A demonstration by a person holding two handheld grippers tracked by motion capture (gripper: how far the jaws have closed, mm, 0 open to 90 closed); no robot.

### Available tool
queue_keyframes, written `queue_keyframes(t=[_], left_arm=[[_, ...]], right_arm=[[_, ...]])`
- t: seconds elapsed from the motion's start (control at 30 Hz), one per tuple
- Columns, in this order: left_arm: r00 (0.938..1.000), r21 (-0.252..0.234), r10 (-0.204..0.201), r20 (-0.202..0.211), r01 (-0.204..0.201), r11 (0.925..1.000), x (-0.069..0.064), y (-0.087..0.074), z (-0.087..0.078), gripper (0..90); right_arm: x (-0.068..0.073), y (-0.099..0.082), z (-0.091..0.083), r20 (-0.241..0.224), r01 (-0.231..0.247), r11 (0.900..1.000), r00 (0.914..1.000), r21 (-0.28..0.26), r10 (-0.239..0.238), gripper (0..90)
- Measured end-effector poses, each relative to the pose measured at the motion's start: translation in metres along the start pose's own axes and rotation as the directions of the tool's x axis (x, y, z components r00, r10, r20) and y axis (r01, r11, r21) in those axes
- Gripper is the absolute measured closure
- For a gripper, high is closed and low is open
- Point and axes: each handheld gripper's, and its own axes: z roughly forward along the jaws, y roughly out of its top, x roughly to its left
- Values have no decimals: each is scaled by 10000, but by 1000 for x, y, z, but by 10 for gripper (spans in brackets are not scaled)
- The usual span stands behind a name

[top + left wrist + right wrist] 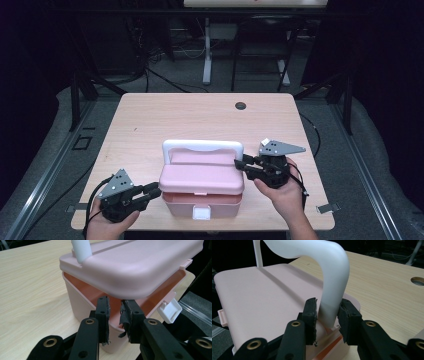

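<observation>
Box (202,192): pink, at the table's (150,120) near edge, lid (202,177) raised at the front | Left gripper (150,191): at the box's left side, jaws apart under the lid edge, gripping nothing | Right gripper (241,165): at the box's right, jaws straddling the white handle (202,146), pads just clear | Left gripper view: shows the box's interior and the white latch (171,311).

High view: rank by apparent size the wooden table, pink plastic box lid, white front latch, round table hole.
1. Wooden table
2. Pink plastic box lid
3. White front latch
4. Round table hole, though it lies farther from the camera.
</observation>
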Motion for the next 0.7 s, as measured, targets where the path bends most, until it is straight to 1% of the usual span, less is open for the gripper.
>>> queue_keyframes(t=[0.07, 0.1, 0.13, 0.23, 0.37, 0.4, 0.43, 0.53, 0.7], left_arm=[[10000, -83, 3, -37, -3, 10000, 0, 1, 0, 754], [10000, -60, 66, -37, -66, 10000, 0, 3, -1, 754], [10000, -110, 31, -42, -32, 9999, 0, 4, -1, 754], [9999, -68, 116, -24, -116, 9999, 0, 7, -2, 752], [9999, -177, 134, -100, -136, 9998, 1, 10, -3, 751], [9999, -190, 84, -81, -85, 9998, 1, 11, -4, 749], [10000, -274, 44, -88, -47, 9996, 2, 12, -4, 749], [10000, -319, 59, -58, -61, 9995, 3, 14, -4, 749], [9998, -405, 103, -165, -110, 9991, 2, 18, -6, 749]], right_arm=[[0, 1, -2, 67, -6, 10000, 10000, -67, 6, 671], [0, 1, -3, 126, 0, 10000, 9999, -79, 1, 671], [1, 2, -5, 179, 40, 10000, 9998, -92, -38, 671], [2, 3, -10, 344, 41, 9999, 9994, -164, -35, 673], [3, 3, -17, 483, 116, 9997, 9988, -200, -106, 684], [4, 3, -19, 501, 114, 9997, 9987, -193, -104, 685], [4, 2, -20, 499, 75, 9998, 9987, -181, -66, 687], [6, 0, -24, 599, 148, 9998, 9981, -110, -141, 701], [9, -4, -31, 671, 134, 9997, 9977, -191, -121, 710]])
